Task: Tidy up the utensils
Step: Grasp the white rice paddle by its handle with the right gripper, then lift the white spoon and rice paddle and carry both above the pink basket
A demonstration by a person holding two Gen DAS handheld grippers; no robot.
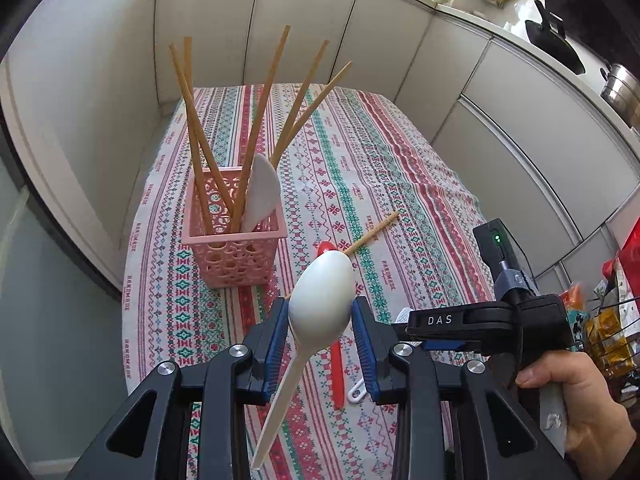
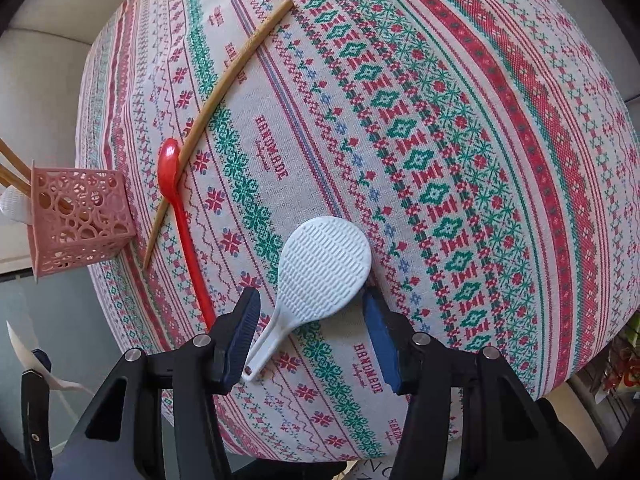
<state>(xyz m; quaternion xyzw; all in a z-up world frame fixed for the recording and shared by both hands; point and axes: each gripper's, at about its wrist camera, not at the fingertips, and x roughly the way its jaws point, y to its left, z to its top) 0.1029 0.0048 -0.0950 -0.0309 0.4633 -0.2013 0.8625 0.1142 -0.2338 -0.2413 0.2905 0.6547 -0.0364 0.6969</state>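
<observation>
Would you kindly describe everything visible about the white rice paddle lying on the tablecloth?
The white rice paddle looks like plastic, with a rounded, dimpled blade and a short handle ending in a small hanging hole. It lies flat on the patterned tablecloth, blade pointing away, handle towards the camera. The open right gripper straddles it, its fingers to either side; contact cannot be confirmed.

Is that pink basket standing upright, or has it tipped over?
Upright. The pink basket sits flat on the tablecloth with its open top facing up, and the chopsticks and a white scoop stand in it.
</observation>
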